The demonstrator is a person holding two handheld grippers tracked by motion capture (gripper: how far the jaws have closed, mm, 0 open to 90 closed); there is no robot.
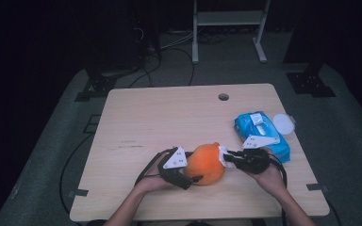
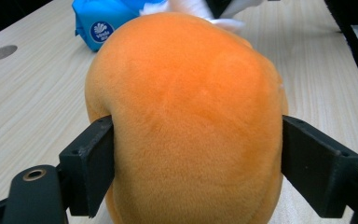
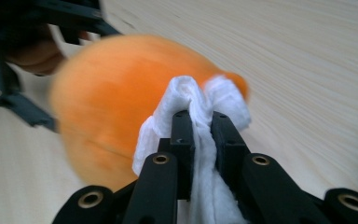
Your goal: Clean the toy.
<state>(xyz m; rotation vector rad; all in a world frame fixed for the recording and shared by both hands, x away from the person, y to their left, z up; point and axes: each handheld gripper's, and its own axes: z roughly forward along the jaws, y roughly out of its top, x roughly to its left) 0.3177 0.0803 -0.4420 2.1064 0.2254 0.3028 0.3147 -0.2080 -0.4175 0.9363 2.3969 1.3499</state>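
An orange plush toy (image 1: 206, 163) rests near the table's front edge. My left gripper (image 1: 191, 178) is shut on it from the left; in the left gripper view both black pads (image 2: 91, 165) press into the toy's sides (image 2: 186, 121). My right gripper (image 1: 227, 157) comes from the right, shut on a crumpled white wipe (image 1: 223, 155). In the right gripper view the wipe (image 3: 191, 100) is pinched between the jaws and lies against the toy (image 3: 116, 93).
A blue pack of wipes (image 1: 260, 134) lies at the table's right side with a round white lid (image 1: 283, 124) beside it. The wooden table (image 1: 160, 117) has a cable hole (image 1: 223, 97) near its far edge. Cables trail off toward the person.
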